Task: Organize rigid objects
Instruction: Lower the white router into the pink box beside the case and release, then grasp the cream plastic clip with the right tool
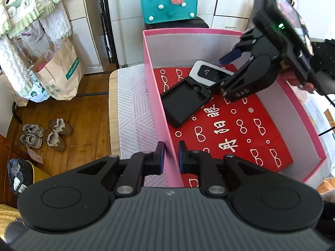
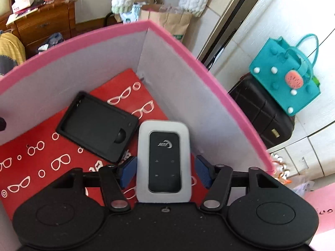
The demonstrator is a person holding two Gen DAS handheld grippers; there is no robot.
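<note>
Left tool (image 1: 171, 156) straddles the pink box (image 1: 156, 96) wall at 6 o'clock, its jaws close to the wall but not visibly touching it. Right tool (image 2: 165, 172) stands spread around the white router (image 2: 164, 161), pads clear of its sides. Router lies inside the box, at 3 o'clock from the black case (image 2: 97, 125).

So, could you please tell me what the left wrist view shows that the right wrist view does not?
Only the left wrist view shows the left tongs straddling the pink box wall, and shoes on the floor. Only the right wrist view shows a wooden dresser and the logo on the white device, which sits between the open right tongs, pads apart from it. Both show the box, the device, the black case and the teal bag.
</note>
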